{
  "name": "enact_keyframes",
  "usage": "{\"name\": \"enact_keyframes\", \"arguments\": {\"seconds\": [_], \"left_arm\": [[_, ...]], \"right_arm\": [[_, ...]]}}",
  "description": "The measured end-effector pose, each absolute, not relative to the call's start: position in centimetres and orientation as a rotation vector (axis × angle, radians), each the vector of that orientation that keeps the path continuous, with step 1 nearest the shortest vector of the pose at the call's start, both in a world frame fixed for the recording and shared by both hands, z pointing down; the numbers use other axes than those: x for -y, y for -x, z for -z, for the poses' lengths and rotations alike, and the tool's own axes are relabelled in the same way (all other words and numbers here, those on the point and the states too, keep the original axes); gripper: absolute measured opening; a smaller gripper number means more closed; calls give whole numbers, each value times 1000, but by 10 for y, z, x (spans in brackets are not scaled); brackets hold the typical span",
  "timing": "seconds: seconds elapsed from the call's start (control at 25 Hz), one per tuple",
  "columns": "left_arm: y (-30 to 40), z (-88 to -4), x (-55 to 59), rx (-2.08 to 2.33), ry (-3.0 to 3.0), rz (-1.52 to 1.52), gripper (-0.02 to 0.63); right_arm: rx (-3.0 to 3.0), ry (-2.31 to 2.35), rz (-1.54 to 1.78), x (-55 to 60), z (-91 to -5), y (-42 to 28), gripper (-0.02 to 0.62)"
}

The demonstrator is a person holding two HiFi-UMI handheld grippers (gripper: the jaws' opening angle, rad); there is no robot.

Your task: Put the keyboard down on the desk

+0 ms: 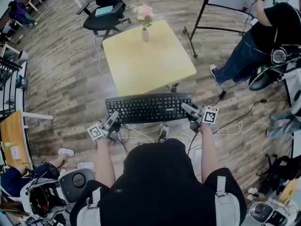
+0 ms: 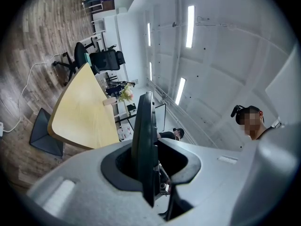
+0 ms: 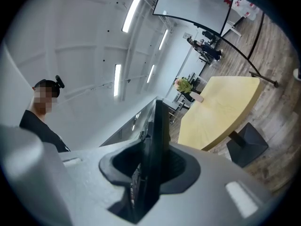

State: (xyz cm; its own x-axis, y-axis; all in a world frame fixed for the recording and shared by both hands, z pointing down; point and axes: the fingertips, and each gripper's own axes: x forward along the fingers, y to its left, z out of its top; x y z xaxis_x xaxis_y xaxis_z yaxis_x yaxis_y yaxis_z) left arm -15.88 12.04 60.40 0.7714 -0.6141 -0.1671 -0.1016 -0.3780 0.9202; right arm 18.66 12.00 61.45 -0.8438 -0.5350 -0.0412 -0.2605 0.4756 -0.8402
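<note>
Left gripper (image 1: 113, 117) and right gripper (image 1: 186, 108) clamp their fingers on the keyboard (image 1: 148, 107) ends. I'd keep it level, reach over the table (image 1: 155, 65), then lower both ends together.

Black short-sleeved top (image 1: 160, 182) on the person, pale grey straps (image 1: 220, 188) with buckles running over both shoulders. Left gripper (image 1: 114, 116) and right gripper (image 1: 185, 108): light grey moulded bodies, dark-lined jaws, each carrying a cube (image 1: 210, 114) of black-and-white square markers.

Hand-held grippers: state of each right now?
Left hand-held gripper: closed on the keyboard, left end.
Right hand-held gripper: closed on the keyboard, right end.
</note>
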Motion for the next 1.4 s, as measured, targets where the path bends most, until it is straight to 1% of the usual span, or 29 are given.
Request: {"name": "enact_keyframes", "arguments": {"seconds": [0.72,1.04,1.4], "left_arm": [[118,-605,-111,708,-1888,631,103],[121,-604,-117,763,-1898,598,104],[114,-615,-89,802,-1928,550,114]], "right_arm": [[-2486,514,1379,-65,-630,-224,117],[-2504,472,1400,-64,-632,-222,118],[-2506,484,1393,-44,-633,-228,118]]}}
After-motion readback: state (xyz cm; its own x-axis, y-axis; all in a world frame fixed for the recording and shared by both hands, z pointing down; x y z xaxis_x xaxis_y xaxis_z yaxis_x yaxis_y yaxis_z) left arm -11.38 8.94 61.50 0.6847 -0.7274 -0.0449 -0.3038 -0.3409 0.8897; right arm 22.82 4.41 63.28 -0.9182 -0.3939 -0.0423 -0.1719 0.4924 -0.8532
